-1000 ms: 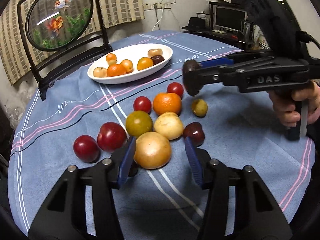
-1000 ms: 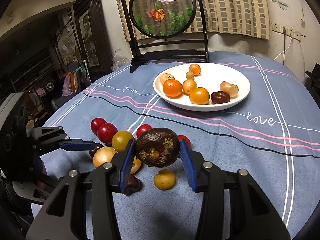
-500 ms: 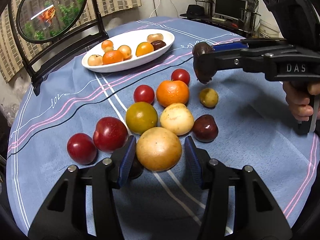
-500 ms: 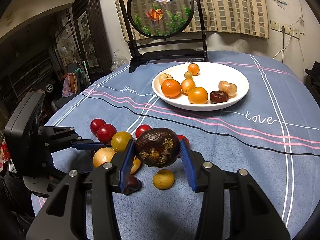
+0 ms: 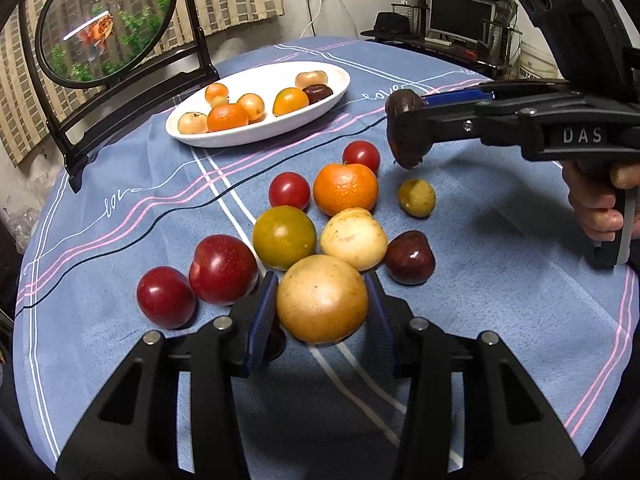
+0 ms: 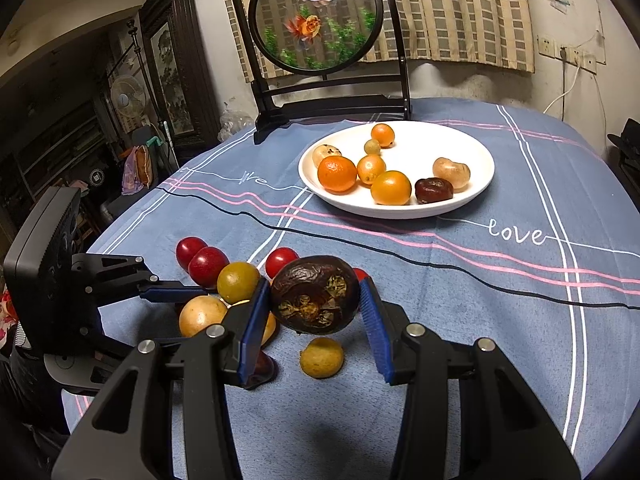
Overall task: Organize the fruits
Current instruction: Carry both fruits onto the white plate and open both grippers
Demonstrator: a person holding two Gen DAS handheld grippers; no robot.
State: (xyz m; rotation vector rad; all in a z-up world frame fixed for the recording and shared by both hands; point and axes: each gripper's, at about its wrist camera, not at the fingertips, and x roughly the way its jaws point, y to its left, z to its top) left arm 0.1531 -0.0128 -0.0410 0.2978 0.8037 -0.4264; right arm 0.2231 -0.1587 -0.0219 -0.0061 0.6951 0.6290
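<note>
Two blue-padded fingers of the left gripper [image 5: 322, 314] are closing around a tan round fruit [image 5: 322, 298] on the blue tablecloth [image 5: 500, 280], pads at its sides, amid loose plums and tomatoes; a white plate [image 5: 340, 88] of fruit sits beyond. From the right wrist, the right gripper [image 6: 316, 304] clamps a dark wrinkled fruit [image 6: 314, 300] above the cloth, near a small yellow fruit [image 6: 322, 357].

Glossy plums [image 5: 223, 269], matt cloth [image 5: 500, 312]
</note>
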